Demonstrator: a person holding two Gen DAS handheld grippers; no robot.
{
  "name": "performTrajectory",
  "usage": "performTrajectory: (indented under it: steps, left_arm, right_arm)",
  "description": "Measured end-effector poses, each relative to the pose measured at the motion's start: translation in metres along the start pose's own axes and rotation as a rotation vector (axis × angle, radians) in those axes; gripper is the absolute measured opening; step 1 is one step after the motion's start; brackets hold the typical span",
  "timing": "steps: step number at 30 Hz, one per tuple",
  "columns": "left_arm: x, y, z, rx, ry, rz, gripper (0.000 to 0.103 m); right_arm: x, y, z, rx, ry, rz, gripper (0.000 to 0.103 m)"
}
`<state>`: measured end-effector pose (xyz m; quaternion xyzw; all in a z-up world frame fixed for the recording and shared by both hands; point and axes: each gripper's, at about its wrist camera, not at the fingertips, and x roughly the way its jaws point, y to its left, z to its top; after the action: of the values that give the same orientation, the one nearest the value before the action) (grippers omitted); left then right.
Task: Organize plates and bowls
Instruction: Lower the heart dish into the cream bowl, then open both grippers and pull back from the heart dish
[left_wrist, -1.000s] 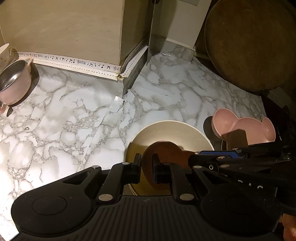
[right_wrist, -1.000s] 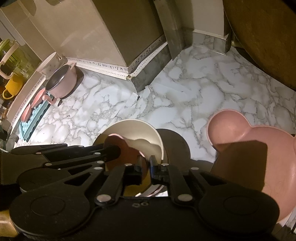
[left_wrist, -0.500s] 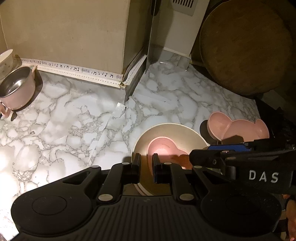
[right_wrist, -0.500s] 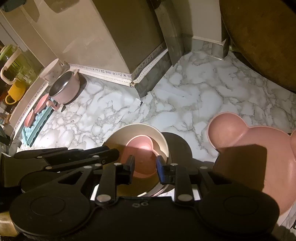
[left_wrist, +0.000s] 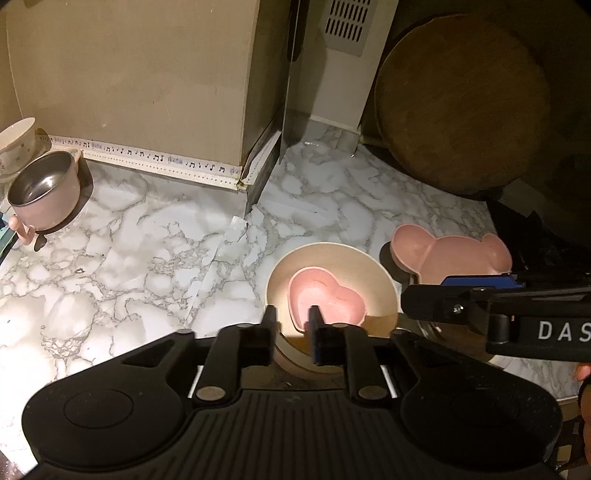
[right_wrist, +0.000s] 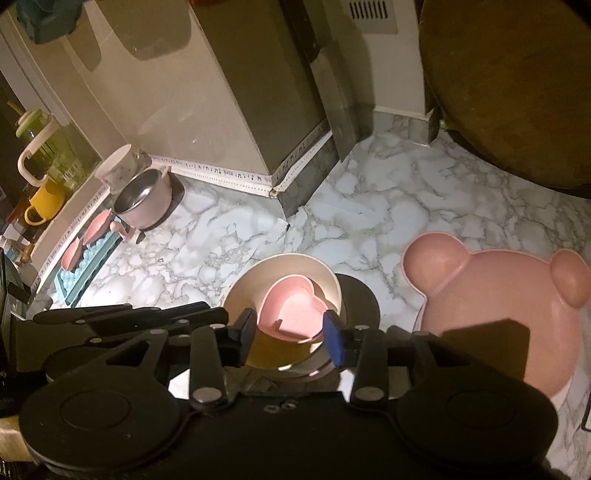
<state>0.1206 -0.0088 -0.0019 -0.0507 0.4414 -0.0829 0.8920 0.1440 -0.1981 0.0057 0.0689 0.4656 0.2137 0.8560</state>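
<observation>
A cream round bowl (left_wrist: 332, 254) stands on the marble counter with a pink heart-shaped bowl (left_wrist: 325, 301) lying inside it; both also show in the right wrist view, the cream bowl (right_wrist: 258, 277) and the heart bowl (right_wrist: 291, 310). My left gripper (left_wrist: 291, 317) hovers above the cream bowl's near rim, jaws narrowly apart and empty. My right gripper (right_wrist: 290, 326) is open and empty above the heart bowl. A pink bear-shaped plate (left_wrist: 448, 254) lies right of the bowls, large in the right wrist view (right_wrist: 509, 302).
A pink steel-lined pot (left_wrist: 44, 195) and a floral cup (left_wrist: 16, 144) stand far left. A round wooden board (left_wrist: 461, 107) leans at the back right. A teal tray with pink dishes (right_wrist: 85, 262), a yellow mug (right_wrist: 42, 203) and a green pitcher (right_wrist: 48, 151) line the left.
My right gripper opened and let go of the heart bowl, which now rests in the cream bowl. Both grippers rose and drew back. My left jaws parted slightly.
</observation>
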Motion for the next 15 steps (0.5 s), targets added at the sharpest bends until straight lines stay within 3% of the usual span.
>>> performTrajectory:
  steps: [5, 15]
  left_arm:
    - [-0.019, -0.003, -0.007, 0.015, -0.049, -0.014, 0.057]
    - [-0.041, -0.017, -0.014, 0.051, -0.088, -0.042, 0.067]
  right_arm:
    - [-0.021, 0.004, -0.011, 0.004, -0.053, -0.016, 0.052]
    - [-0.061, 0.005, -0.032, 0.016, -0.136, -0.044, 0.074]
